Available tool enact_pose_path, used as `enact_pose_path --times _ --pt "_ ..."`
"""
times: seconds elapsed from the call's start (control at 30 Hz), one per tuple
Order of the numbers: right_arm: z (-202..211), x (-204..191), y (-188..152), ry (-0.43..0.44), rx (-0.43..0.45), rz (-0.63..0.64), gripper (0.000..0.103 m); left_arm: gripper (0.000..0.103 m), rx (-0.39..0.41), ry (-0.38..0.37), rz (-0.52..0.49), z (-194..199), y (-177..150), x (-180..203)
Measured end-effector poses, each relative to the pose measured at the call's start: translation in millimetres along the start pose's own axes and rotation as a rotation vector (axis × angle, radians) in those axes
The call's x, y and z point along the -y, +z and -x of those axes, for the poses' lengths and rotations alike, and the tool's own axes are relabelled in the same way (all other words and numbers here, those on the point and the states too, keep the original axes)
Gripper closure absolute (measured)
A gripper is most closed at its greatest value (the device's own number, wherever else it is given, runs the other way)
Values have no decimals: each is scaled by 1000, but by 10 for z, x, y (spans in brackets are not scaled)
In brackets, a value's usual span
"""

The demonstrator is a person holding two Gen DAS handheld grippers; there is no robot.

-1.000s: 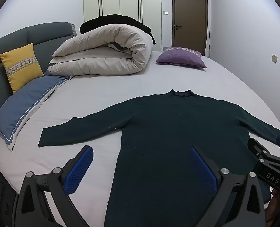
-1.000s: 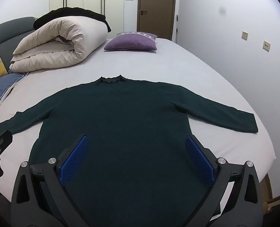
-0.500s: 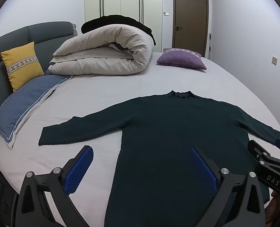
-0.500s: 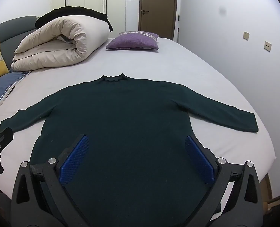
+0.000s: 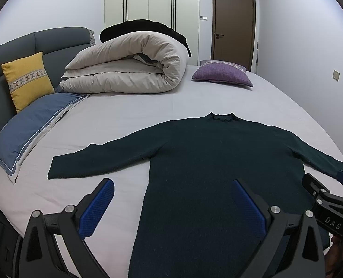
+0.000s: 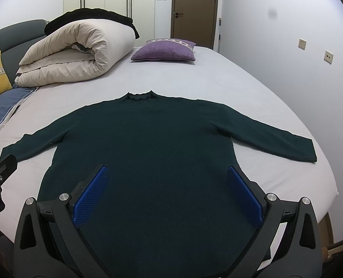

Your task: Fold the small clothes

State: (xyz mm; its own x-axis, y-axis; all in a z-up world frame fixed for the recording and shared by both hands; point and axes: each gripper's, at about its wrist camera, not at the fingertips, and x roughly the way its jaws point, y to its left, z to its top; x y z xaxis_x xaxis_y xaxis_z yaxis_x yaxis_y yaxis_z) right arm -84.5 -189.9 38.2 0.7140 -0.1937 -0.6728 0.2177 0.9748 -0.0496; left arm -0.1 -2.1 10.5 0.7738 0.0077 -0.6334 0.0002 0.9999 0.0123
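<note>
Little has shifted since a second ago; both cameras have only drifted slightly. My left gripper point(image 5: 171, 205) hangs spread wide and empty above the hem's left side, my right gripper point(image 6: 165, 193) likewise over the body. I should pinch each sleeve near its cuff. Flat on the bed point(image 6: 194, 78), the dark green sweater point(image 6: 153, 139) lies with sleeves outstretched.

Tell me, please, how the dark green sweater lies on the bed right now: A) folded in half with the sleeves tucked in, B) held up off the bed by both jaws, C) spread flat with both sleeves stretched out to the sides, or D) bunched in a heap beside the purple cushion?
C: the dark green sweater lies flat on the bed, one sleeve out to each side, with both sets of jaws open and empty.
</note>
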Motion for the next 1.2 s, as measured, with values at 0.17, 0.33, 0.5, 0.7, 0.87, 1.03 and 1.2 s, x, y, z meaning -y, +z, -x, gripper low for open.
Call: enact_pose_path --times 0.17,0.33,0.5,0.7,0.87,1.03,1.2 --pt "13 -4 4 1 -1 3 0 0 2 0 2 3 -6 -14" --pt "24 -25 0 0 -2 9 0 0 2 -3 3 4 -7 -22" --pt "22 -26 2 0 -3 9 0 0 4 -3 4 5 -11 -22" --pt "12 -25 3 1 -4 12 0 0 4 -3 4 0 -6 -31" --pt "13 -24 4 1 -4 12 0 0 2 -4 6 4 11 -37" --pt "15 -25 5 1 -5 11 0 0 1 -4 4 -5 29 -36" --pt "18 -27 3 1 -6 11 0 0 1 -3 8 -8 31 -33"
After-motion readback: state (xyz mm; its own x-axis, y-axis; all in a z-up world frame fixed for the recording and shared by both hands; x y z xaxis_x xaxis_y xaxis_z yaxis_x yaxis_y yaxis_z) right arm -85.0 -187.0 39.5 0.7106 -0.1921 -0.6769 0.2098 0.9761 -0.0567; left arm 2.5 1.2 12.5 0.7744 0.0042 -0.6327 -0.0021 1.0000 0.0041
